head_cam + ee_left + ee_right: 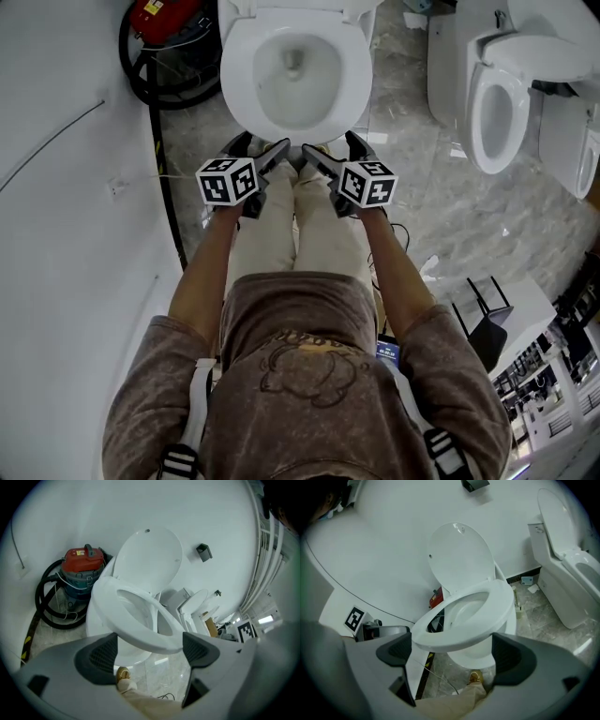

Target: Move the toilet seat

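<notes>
Left tool (149, 652) and right tool (452, 654), jaws apart, face the seat (506, 603); I should grip its front rim evenly

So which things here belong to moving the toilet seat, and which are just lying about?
Job in hand: toilet seat; its raised lid; left gripper and right gripper, both open near the seat's front edge.

Lying about: red vacuum cleaner with its black hose; neighbouring toilet.
</notes>
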Tool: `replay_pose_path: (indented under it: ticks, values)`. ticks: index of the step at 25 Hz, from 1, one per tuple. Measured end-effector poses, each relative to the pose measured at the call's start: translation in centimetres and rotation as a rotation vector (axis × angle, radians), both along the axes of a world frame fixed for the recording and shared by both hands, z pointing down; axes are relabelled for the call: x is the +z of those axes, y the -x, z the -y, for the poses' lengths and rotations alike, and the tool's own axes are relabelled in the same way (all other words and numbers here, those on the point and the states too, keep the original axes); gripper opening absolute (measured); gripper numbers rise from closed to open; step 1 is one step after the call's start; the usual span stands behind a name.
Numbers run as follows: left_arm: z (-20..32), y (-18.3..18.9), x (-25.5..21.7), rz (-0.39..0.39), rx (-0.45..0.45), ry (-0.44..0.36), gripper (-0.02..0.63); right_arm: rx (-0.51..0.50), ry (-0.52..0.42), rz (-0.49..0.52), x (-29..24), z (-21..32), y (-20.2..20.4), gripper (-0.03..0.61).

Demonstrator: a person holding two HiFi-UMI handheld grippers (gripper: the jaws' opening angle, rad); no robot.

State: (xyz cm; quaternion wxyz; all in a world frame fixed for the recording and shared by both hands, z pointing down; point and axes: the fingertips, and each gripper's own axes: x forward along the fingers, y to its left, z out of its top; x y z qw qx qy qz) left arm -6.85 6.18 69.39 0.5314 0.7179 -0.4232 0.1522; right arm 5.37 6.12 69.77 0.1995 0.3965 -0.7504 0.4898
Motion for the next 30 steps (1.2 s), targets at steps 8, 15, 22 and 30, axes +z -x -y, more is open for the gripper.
replay_pose_path:
  ticks: [8, 15, 22, 30]
  values:
    - [1.9, 0.1, -3.7, -0.022, 0.018, -0.057, 0.442, 0.019, -0.049, -0.002, -3.4, 2.0, -0.2, 0.518]
    - [3.1, 0.2, -5.9, -0.024, 0.079, -0.096, 0.44, 0.046, -0.091, -0.01, -5.5, 3.6, -0.1, 0.517]
    - [4.4, 0.1, -7.6, -0.018, 0.111, -0.128, 0.44, 0.054, -0.119, -0.019, -7.2, 5.2, -0.1, 0.517]
    - [6.4, -0.2, -9.4, -0.003, 0.107, -0.138, 0.436, 0.055, -0.12, 0.0, -9.1, 7.0, -0.5, 0.517]
